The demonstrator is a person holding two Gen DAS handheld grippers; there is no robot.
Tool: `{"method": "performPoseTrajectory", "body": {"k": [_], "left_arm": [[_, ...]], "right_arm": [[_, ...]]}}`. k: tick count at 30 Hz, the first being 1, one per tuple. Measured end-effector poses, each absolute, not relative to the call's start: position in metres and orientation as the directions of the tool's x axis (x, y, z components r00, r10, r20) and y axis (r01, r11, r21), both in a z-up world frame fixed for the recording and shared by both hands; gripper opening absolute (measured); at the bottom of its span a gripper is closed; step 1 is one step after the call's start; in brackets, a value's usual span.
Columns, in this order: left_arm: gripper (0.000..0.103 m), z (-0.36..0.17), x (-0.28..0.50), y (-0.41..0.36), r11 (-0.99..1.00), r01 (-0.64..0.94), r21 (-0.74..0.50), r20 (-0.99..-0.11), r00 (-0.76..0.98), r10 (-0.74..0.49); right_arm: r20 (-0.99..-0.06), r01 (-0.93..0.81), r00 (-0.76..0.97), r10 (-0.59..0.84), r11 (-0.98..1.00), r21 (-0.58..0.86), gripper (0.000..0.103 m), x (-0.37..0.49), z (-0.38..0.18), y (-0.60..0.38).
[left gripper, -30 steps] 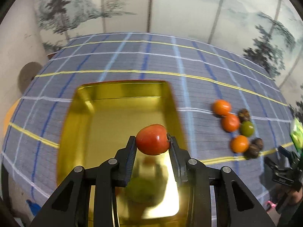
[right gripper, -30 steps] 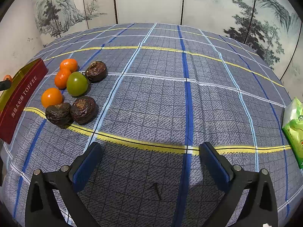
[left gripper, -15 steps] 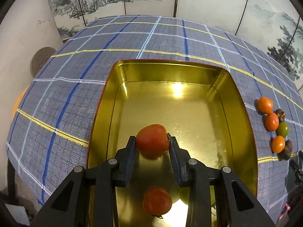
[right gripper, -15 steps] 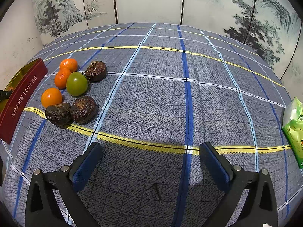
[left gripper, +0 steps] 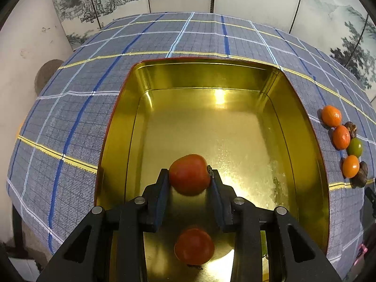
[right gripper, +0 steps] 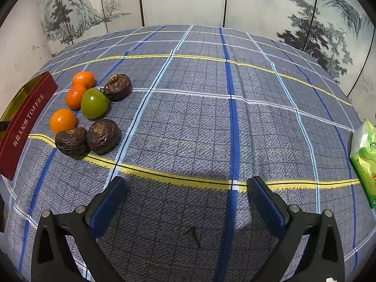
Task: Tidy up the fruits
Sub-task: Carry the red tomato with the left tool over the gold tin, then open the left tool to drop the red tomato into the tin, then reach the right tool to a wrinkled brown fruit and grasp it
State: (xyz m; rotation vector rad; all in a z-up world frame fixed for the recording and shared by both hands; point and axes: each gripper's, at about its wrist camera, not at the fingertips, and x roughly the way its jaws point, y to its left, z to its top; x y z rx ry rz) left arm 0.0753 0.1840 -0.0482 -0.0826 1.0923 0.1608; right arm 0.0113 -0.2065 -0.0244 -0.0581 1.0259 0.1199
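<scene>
The left tongs (left gripper: 189, 180) clench a red tomato (left gripper: 189, 174) over the near part of the gold toffee tin (left gripper: 303, 127), whose shiny floor mirrors the fruit. The tin sits toward the left edge of the plaid-covered surface (right gripper: 199, 117). The right tongs (right gripper: 186, 199) hang spread wide and hold nothing. Just right of the tin lie three mandarins (right gripper: 83, 79), a green tomato (right gripper: 94, 103) and three dark wrinkled fruits (right gripper: 102, 135).
</scene>
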Motion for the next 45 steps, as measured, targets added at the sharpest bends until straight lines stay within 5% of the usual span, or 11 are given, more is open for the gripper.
{"method": "performPoseTrajectory", "body": {"k": [18,28,32,45], "left_arm": [[0.038,-0.048,0.076,0.185,0.984,-0.18,0.008,-0.888,0.45,0.09],[0.064,-0.038,0.067,0.176,0.987,-0.159,0.0,-0.867,0.492,0.079],[0.065,-0.028,0.061,0.176,0.987,-0.163,-0.009,-0.85,0.521,0.079],[0.068,-0.012,0.036,0.183,0.975,-0.204,-0.084,-0.836,0.547,0.042]], "right_arm": [[-0.854,-0.209,0.507,0.115,0.978,0.007,0.102,0.009,-0.023,-0.179],[-0.847,-0.258,0.512,0.143,0.966,0.007,0.101,0.022,-0.024,-0.155],[-0.843,-0.274,0.515,0.156,0.962,0.01,0.099,0.027,-0.023,-0.151],[-0.826,-0.326,0.527,0.199,0.945,0.02,0.055,0.036,-0.017,-0.134]]}}
